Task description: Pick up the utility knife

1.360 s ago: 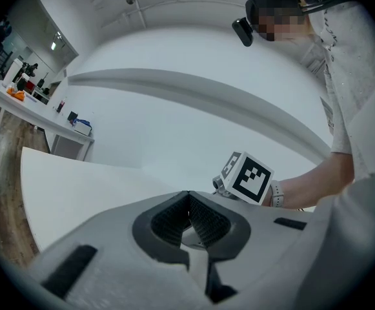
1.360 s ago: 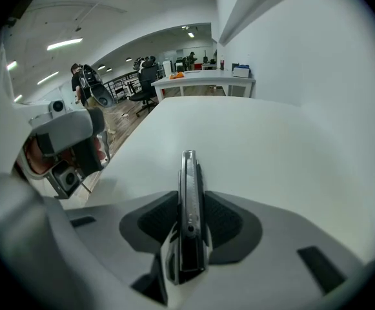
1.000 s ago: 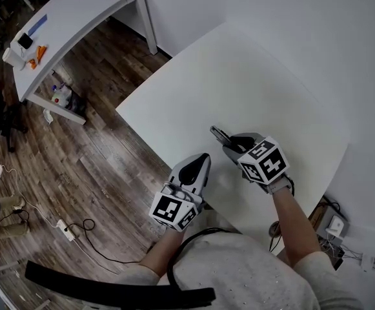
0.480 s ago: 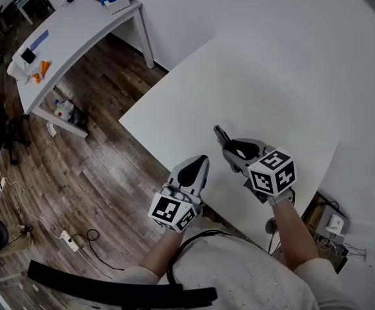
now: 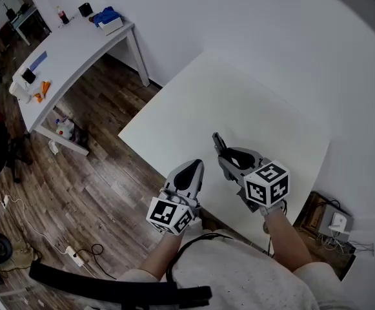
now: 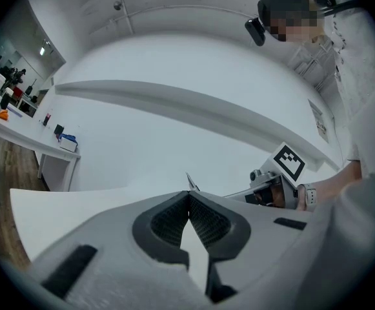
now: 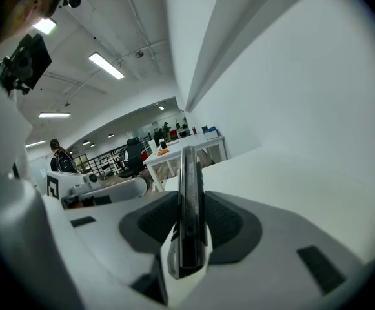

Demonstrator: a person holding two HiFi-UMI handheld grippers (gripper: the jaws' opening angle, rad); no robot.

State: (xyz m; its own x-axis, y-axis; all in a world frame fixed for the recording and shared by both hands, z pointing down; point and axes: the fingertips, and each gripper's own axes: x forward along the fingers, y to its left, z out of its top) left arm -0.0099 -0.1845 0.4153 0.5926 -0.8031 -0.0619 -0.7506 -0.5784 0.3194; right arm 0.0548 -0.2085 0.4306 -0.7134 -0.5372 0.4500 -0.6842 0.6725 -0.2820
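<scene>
The utility knife (image 7: 188,205) is a slim dark tool standing on edge between the pads of my right gripper (image 7: 188,221), which is shut on it. In the head view the utility knife (image 5: 218,143) sticks out ahead of the right gripper (image 5: 232,160), lifted above the white table (image 5: 239,102). My left gripper (image 5: 190,173) hovers beside it at the table's near edge. In the left gripper view the jaws (image 6: 188,206) are shut, tips touching, with nothing between them, and the right gripper (image 6: 271,189) shows beyond with the knife tip (image 6: 190,181).
A second white desk (image 5: 64,50) with small items stands at the far left over the wood floor (image 5: 77,173). Cables and a power strip (image 5: 77,258) lie on the floor. A wall (image 5: 290,37) borders the table's far side.
Both grippers have risen above the table, the right one more, carrying the knife up and tilting. The head view has shifted, showing more of the wall.
</scene>
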